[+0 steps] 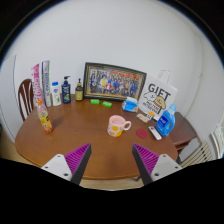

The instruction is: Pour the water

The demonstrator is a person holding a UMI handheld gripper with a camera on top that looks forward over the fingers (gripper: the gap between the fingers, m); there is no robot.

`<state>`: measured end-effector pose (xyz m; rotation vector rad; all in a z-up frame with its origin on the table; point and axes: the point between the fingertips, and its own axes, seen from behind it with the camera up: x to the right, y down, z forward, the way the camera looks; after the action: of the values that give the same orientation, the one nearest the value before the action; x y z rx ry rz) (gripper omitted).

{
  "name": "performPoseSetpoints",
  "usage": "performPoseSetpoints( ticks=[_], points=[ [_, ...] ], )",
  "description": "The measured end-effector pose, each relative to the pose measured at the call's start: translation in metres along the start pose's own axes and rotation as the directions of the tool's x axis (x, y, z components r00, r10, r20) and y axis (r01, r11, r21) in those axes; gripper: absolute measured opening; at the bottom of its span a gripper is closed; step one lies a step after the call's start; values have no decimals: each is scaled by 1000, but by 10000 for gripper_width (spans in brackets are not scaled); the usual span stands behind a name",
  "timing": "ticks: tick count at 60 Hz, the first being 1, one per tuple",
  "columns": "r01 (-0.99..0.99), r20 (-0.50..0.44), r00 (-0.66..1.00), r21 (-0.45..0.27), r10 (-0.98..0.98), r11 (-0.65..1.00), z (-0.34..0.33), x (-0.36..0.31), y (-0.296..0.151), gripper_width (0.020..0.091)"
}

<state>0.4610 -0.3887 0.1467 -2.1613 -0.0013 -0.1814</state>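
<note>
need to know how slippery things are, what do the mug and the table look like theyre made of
The mug looks like glazed ceramic: pale pink, smooth, thick wall and loop handle, though plastic is possible. The table looks like varnished wood: reddish brown with a soft sheen. The gripper fingers are open, short of the mug.

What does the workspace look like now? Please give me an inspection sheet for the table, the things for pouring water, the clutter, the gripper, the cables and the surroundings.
Surface: round wooden table, bare near the gripper.
Job's things: pink mug stands upright near the middle; orange bottle stands near the table's edge. Which vessel holds the water, cannot tell.
Clutter: framed photo at the back, white gift bag, blue spray bottle, dark pump bottle, tall boxes.
Gripper: gripper open, holding nothing, short of the mug.
Cables: nothing seen.
Surroundings: plain white wall; wooden chair beside the table.
</note>
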Motion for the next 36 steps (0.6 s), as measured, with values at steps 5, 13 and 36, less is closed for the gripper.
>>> performPoseSetpoints(
  ticks=[5, 13, 36],
  points=[
    [7, 14, 1000, -19, -7, 1000, 4, -15, 5, 848],
    [27, 24, 999, -50, -26, 998, 12, -62, 18, 848],
    [-21, 158, 987, -14, 23, 1000, 46, -275, 20, 854]
  ],
)
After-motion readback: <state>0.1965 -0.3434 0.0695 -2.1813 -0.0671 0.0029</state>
